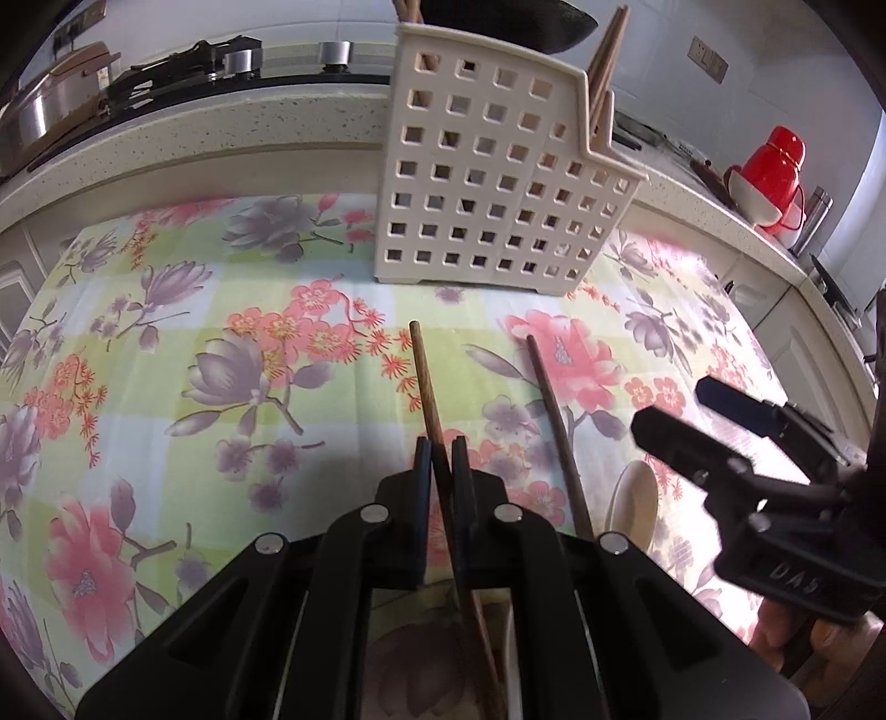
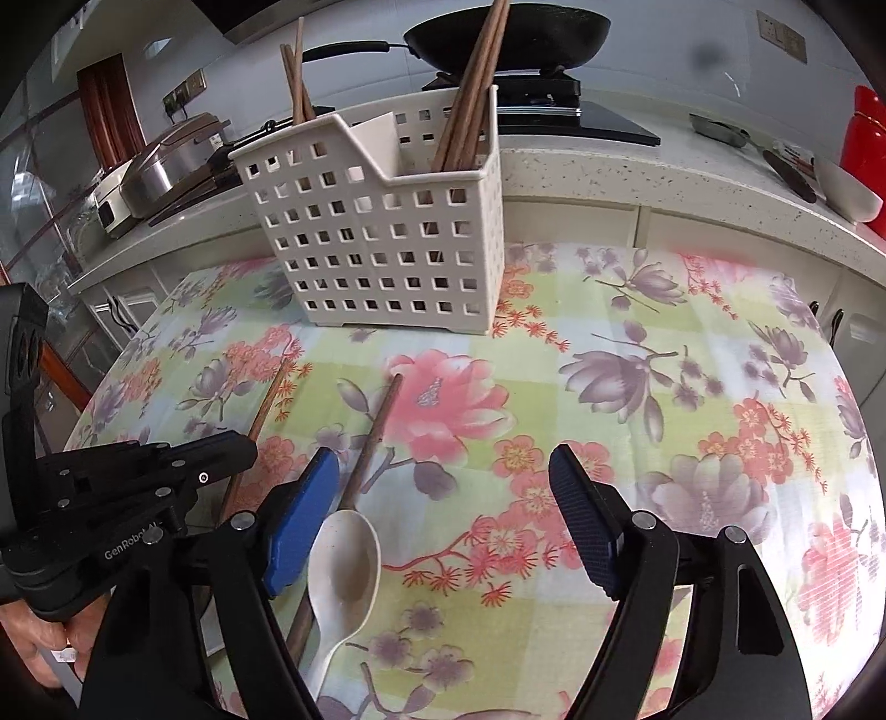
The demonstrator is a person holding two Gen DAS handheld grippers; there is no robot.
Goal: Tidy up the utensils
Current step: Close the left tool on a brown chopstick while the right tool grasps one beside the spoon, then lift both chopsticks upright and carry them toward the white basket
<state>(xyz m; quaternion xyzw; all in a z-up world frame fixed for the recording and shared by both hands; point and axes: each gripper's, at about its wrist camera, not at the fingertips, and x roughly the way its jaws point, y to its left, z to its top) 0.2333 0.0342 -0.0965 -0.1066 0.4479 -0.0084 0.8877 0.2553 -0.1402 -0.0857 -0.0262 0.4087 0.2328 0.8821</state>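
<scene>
The left claw [image 1: 441, 459] was pinched shut on a chopstick [image 1: 422, 365], gripping it partway along so the free end ran forward over the table [image 1: 138, 343]. A second chopstick [image 1: 545, 387] lay flat just to the right, and beside it a pale spoon [image 2: 346, 559]. The right claw [image 2: 443, 498] hung over that pair with its jaws wide, holding nothing; the spoon sat near its left pad.

The chopsticks looked like thin, stiff wood: light, hard to break, but prone to roll and to pivot in a pinch taken far from the middle. A hold nearer the centre would probably swing less. The spoon looked like glossy plastic or ceramic (I couldn't tell which from the wrist view), likely slippery, and best taken across its narrow handle rather than the bowl.

The perforated caddy [image 2: 382, 232] stood upright at the far side of the table, several chopsticks already standing in its compartments. The flowered cloth appeared smooth and flat, giving little purchase under a flat-lying stick. Behind ran a speckled worktop [image 2: 637, 166] with a wok [image 2: 509, 27] on a hob.
</scene>
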